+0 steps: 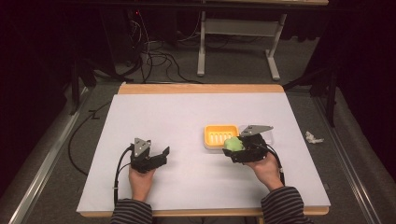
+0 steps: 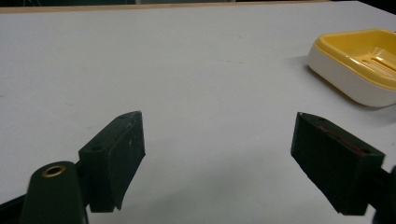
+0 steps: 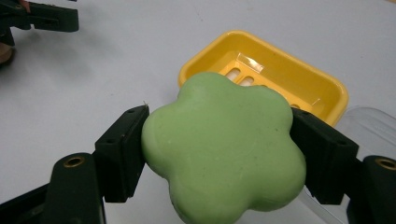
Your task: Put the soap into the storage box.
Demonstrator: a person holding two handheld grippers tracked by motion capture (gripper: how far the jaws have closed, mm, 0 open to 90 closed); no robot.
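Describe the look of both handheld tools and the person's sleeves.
Both the left tool and the right tool are black, each topped by a grey three-cornered plate, with blocky black jaws and a black cable trailing back. Brass-coloured eyelets sit behind the jaws. The sleeves are dark with thin stripes.

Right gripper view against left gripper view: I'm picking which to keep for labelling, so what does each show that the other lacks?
The right gripper view alone has the green flower-shaped soap pinched between the right gripper and its fingers, a clear lid beside the dish, and the left gripper at the top corner. The left gripper view alone has the left gripper open over bare table, plus the table's far wooden edge. Both share the yellow soap dish and white table.
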